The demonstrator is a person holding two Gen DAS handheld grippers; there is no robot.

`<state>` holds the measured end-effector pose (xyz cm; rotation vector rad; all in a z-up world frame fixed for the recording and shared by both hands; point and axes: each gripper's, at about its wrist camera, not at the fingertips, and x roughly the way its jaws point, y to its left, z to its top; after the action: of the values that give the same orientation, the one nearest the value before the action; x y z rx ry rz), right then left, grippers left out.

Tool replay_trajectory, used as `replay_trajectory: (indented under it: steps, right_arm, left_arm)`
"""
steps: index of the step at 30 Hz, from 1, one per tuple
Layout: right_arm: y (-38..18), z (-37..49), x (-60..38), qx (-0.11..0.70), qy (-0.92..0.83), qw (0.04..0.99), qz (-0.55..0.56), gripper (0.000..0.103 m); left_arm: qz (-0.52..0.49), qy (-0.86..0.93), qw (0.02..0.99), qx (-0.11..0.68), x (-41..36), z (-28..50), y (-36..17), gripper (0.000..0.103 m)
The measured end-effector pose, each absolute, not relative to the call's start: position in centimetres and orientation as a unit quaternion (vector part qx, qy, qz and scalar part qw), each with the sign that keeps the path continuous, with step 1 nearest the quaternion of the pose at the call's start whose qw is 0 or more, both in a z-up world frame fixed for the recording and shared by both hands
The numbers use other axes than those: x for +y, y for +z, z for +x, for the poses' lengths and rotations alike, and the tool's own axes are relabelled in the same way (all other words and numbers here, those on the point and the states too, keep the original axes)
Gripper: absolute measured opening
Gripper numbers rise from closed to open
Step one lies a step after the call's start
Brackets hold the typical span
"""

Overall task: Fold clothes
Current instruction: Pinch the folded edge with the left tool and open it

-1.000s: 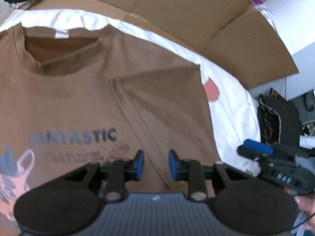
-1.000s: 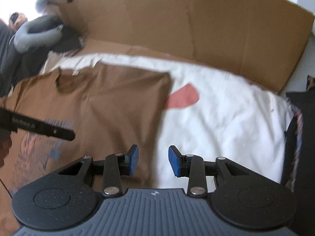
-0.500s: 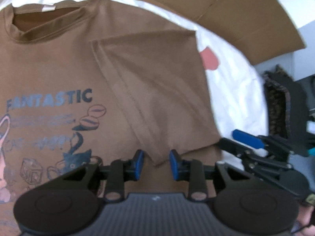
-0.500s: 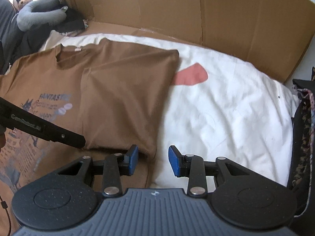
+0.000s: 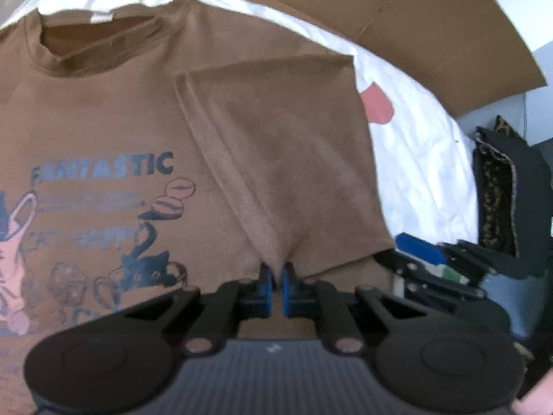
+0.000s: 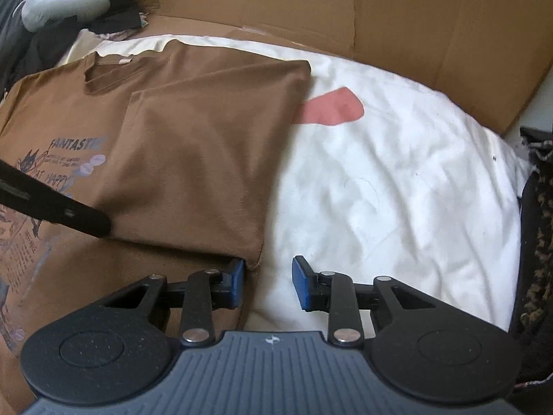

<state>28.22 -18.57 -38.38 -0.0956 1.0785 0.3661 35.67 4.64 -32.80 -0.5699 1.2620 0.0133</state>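
Where left tool [image 5: 275, 278] pinches, brown T-shirt [image 5: 283, 159] puckers

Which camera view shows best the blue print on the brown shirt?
The left wrist view: the print is near and "FANTASTIC" is readable. In the right wrist view it is small at the edge, partly hidden by the other tool.

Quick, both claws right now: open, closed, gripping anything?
Left claw: just closed, pinching the near edge of the folded-over sleeve flap of the brown T-shirt.
Right claw: open, closing slightly, holding nothing.
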Motion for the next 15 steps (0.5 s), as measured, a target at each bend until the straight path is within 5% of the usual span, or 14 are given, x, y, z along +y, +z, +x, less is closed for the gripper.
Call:
replay_trajectory:
  steps: [6,15]
  right_arm:
    - [-38.5,28.2,-18.2,0.521,0.168,0.835,-0.058,0.036]
    - [-34.7,28.0,-19.6,0.497,0.206,0.843,0.001,0.03]
  left_arm:
    - [-0.224,0.023,0.755,0.616,4.5,36.4,-34.8,0.007]
    - [-0.225,0.026,0.807,0.546,7.8,37.6,-32.0,0.01]
